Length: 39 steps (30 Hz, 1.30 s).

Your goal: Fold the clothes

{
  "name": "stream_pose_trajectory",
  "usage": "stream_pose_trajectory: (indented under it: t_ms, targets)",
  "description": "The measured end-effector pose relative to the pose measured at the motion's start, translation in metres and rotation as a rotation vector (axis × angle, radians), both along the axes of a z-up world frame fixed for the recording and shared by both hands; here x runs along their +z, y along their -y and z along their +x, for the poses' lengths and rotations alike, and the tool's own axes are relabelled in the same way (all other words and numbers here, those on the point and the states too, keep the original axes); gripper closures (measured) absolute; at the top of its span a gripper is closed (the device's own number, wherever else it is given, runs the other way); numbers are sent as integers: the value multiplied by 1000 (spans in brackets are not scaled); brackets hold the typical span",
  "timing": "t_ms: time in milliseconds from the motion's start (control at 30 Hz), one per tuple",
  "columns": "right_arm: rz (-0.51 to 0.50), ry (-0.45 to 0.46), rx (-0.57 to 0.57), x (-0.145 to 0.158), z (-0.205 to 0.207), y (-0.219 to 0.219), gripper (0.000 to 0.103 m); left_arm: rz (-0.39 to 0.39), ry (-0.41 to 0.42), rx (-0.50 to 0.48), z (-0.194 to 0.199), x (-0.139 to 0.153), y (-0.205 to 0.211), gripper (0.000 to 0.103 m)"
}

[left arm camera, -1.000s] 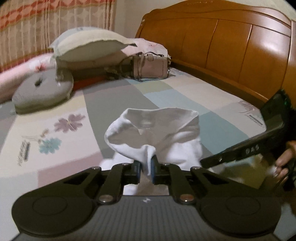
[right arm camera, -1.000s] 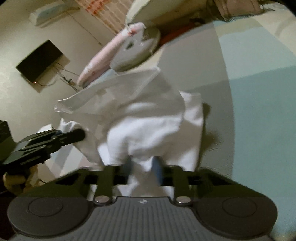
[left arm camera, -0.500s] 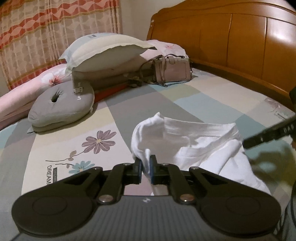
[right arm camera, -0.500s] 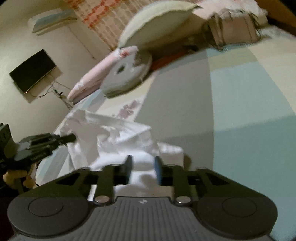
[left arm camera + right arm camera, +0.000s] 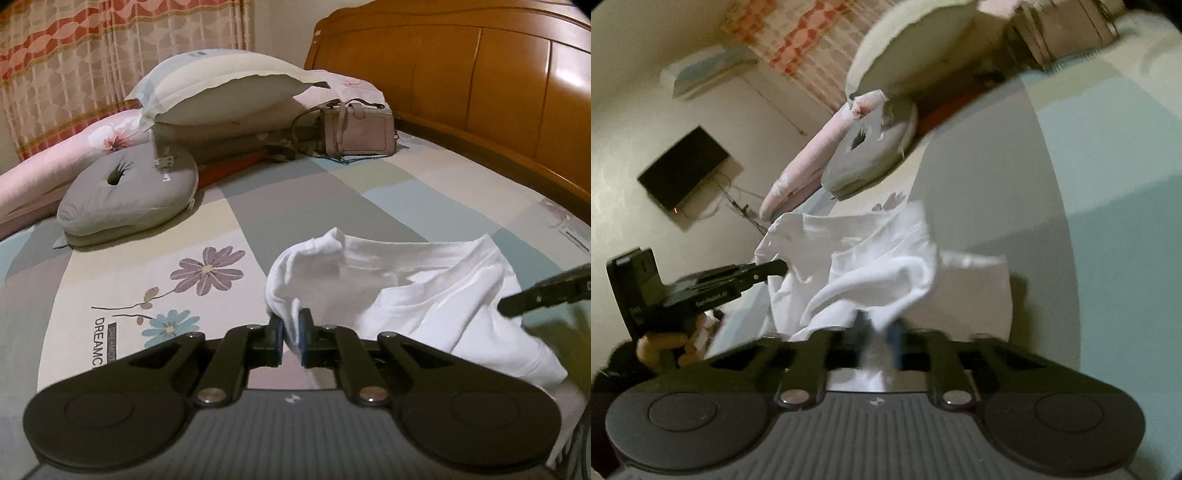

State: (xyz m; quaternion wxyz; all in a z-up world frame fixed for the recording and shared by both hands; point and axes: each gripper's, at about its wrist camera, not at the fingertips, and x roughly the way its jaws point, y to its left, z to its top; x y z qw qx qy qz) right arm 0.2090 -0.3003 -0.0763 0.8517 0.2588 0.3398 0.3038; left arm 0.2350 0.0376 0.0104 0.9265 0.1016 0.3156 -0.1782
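Both grippers pinch a white shirt above the bed.

Left gripper (image 5: 291,334) is clamped on a bunched edge of the shirt (image 5: 399,288), which hangs toward 3 o'clock over the patchwork bedsheet (image 5: 295,195). Right gripper (image 5: 877,341), blurred, has just been closing, its fingers now nipping shirt cloth. Grey cushion (image 5: 125,195) lies at 10 o'clock, handbag (image 5: 356,129) at 12, by the wooden headboard (image 5: 480,74).

Dim warm light, fisheye warp, blur

Left gripper (image 5: 291,332): jaws pinched on white cloth (image 5: 406,291), pointing downward. Right gripper (image 5: 879,332): jaws have just been closing, apparently clamped on the same cloth; view blurred.
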Motion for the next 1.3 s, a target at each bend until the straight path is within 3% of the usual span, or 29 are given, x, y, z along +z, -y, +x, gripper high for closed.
stream_pose_trajectory:
  t_ms: [333,700,867,1033,1100,1167,1233,1300]
  targets:
    - [-352,139,-65,53,69,10,95,50,10,11,52,3,-6,99]
    - [-605,124,-140,47,189,5,95,108,-22,74,151,-15,-9,100]
    - [-660,112,-174,38,239,5,95,87,-47,135,202,-32,-18,100]
    - [-693,47,-166,14,278,-7,95,96,-135,165,239,-69,-17,98]
    - [-691,13,-149,-1,287,-10,95,97,-169,183,246,-84,-16,92]
    - [-689,-17,-137,-11,287,-13,94,99,-202,202,254,-100,-16,91]
    - [-675,-35,-125,-17,283,-13,88,109,-181,190,249,-100,-14,90]
    - [-659,-35,-126,-12,273,-9,81,124,-181,171,239,-93,-13,82]
